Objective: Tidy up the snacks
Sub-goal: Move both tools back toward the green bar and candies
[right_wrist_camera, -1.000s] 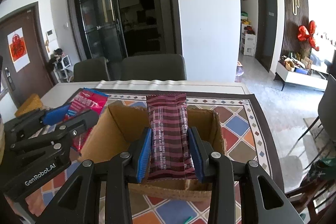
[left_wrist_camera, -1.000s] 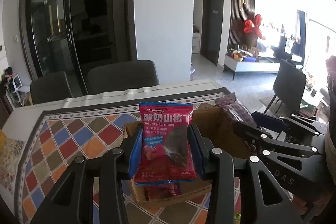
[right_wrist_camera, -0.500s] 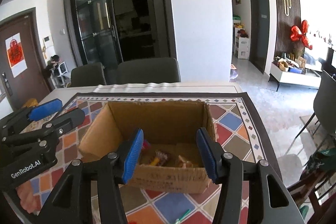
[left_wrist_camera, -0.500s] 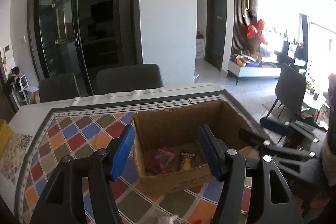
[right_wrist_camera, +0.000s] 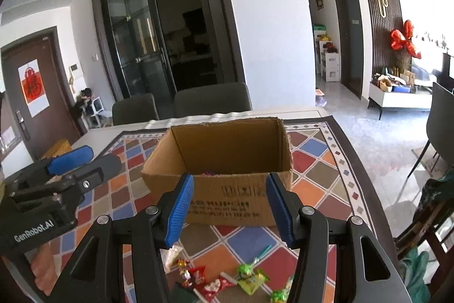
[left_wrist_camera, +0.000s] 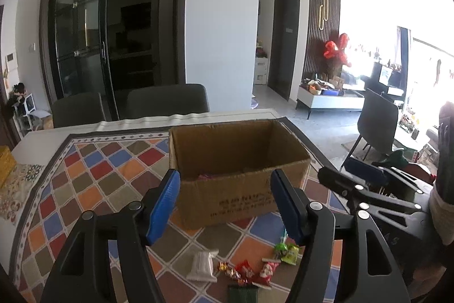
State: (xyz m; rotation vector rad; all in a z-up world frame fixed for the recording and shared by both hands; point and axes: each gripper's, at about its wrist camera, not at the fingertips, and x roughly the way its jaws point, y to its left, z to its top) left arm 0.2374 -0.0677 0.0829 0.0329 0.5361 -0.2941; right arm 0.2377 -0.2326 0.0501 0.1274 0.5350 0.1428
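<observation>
- Step in hand: both my tongs are empty and pulled back on the near side of the cardboard box (left_wrist_camera: pixel 238 172), between one drop and the next pick, as I judge it.
- My left gripper (left_wrist_camera: pixel 224 206) has its blue pads apart with nothing between them; its jaws have just been opening.
- My right gripper (right_wrist_camera: pixel 231 210) likewise stands apart and empty; its jaws opened within the last second and have since held that width.
- The box sits open-topped on the patterned tablecloth (left_wrist_camera: pixel 93 175); a sliver of pink wrapper shows over its near wall, so some snacks already lie inside.
- Remaining snacks: a loose cluster lies on the cloth just in front of the box, below my tongs. It includes a white packet (left_wrist_camera: pixel 202 266), small red-wrapped sweets (left_wrist_camera: pixel 245 270), and green-wrapped sweets (left_wrist_camera: pixel 286 250); the right wrist view shows the same green sweets (right_wrist_camera: pixel 251 276).
- Next move, in my judgement: tilt each tong downward toward the cluster, settle the pads on either side of a single small wrapper, and close gently, since these pieces are light and crowd one another.
- Change from a second ago: my left tong then clamped a red yogurt-hawthorn packet and my right a dark striped packet, both above the box; both packets are now gone from the pads, and both tongs have drawn back toward me.
</observation>
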